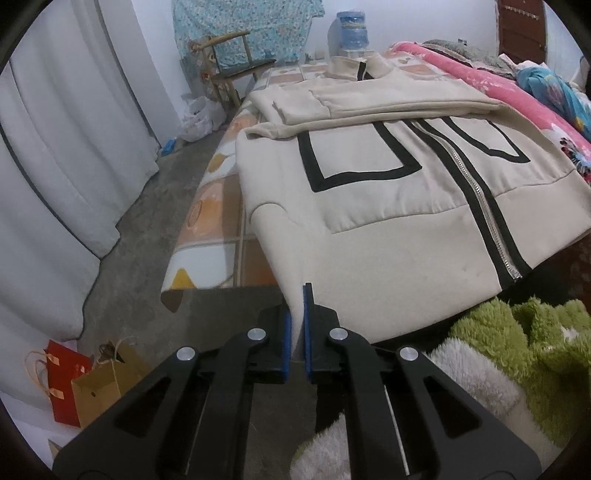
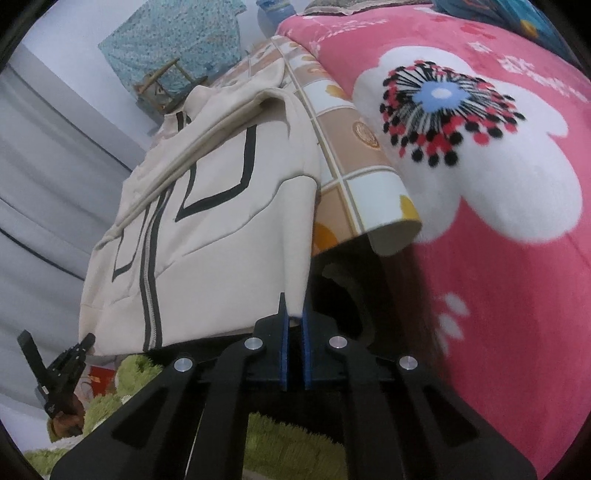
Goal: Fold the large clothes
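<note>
A cream zip-up jacket point(image 1: 369, 192) with black rectangle trim lies front-up on the bed, sleeves folded across its chest, its hem hanging over the near edge. My left gripper point(image 1: 297, 295) is shut on the hem's left bottom corner, cloth pinched between the blue pads. In the right wrist view the same jacket point(image 2: 221, 229) fills the left half. My right gripper point(image 2: 293, 314) is shut on the hem's right bottom corner. The left gripper point(image 2: 79, 347) shows at the far left of that view, held in a hand.
A tile-patterned sheet point(image 1: 218, 236) covers the bed. A pink flowered blanket point(image 2: 498, 258) lies right of the jacket. White curtains point(image 1: 55, 147), paper bags point(image 1: 85, 384), a wooden chair point(image 1: 229, 62) and a water jug point(image 1: 351, 29) stand around. A green and white fluffy garment point(image 1: 517, 354) is below.
</note>
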{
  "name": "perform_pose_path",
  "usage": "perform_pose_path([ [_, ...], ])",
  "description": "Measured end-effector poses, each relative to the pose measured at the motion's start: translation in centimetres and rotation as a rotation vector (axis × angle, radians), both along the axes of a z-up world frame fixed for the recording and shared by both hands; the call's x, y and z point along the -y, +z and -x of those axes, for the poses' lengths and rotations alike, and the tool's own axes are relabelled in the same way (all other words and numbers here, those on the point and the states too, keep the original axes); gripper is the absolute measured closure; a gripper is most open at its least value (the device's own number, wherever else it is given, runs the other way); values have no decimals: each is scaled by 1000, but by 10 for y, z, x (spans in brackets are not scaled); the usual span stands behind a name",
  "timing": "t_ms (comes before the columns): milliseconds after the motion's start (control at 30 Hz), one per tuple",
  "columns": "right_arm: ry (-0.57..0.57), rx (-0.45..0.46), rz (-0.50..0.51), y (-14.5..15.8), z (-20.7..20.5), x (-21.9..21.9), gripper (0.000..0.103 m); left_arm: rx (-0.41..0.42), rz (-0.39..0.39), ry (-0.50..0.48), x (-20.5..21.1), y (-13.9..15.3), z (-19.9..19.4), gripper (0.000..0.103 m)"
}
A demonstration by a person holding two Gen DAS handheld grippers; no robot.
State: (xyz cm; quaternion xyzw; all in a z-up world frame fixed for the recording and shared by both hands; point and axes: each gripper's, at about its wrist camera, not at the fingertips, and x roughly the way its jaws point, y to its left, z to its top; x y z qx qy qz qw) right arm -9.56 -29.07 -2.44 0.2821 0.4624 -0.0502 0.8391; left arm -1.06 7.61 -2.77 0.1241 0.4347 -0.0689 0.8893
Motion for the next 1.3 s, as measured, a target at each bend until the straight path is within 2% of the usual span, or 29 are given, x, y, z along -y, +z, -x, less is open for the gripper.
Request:
perform_pose_path([
  [100, 4, 16, -5, 4, 4, -2, 97, -16, 80, 0, -7, 2, 4, 98],
  [200, 29, 66, -22, 18, -1, -2, 97, -17, 243, -5, -20, 14, -1, 98],
  [233, 42, 91, -21, 25, -6, -4, 97, -7, 313, -10, -26, 21, -6, 98],
  [333, 87, 166, 27, 47, -26, -11, 97, 71, 391, -37, -26, 39, -19, 98],
  [433, 108, 215, 52, 61, -50, -16, 97, 118, 388, -45, -18, 47, -38, 98],
  [533, 105, 251, 54, 68, -76, -14, 97, 132, 398, -29, -17, 50, -57, 98],
  [767, 73, 293, 66, 78, -125, 3, 97, 88, 502, 51, -37, 49, -117, 97],
  [867, 54, 304, 70, 77, -150, 12, 97, 77, 543, 68, -41, 43, -139, 96],
  [1033, 15, 301, 63, 62, -189, 24, 96, 90, 566, 98, -45, 32, -173, 94],
  [1133, 1, 272, 112, 44, -206, 28, 88, 81, 558, 107, -44, 20, -187, 93],
  [1200, -12, 245, 124, 35, -210, 32, 74, 69, 544, 108, -43, 13, -192, 91],
  [1233, -19, 237, 123, 31, -210, 35, 70, 69, 534, 111, -42, 10, -192, 88],
  [1300, -25, 234, 121, 30, -205, 40, 58, 111, 470, 147, -44, 11, -189, 74],
])
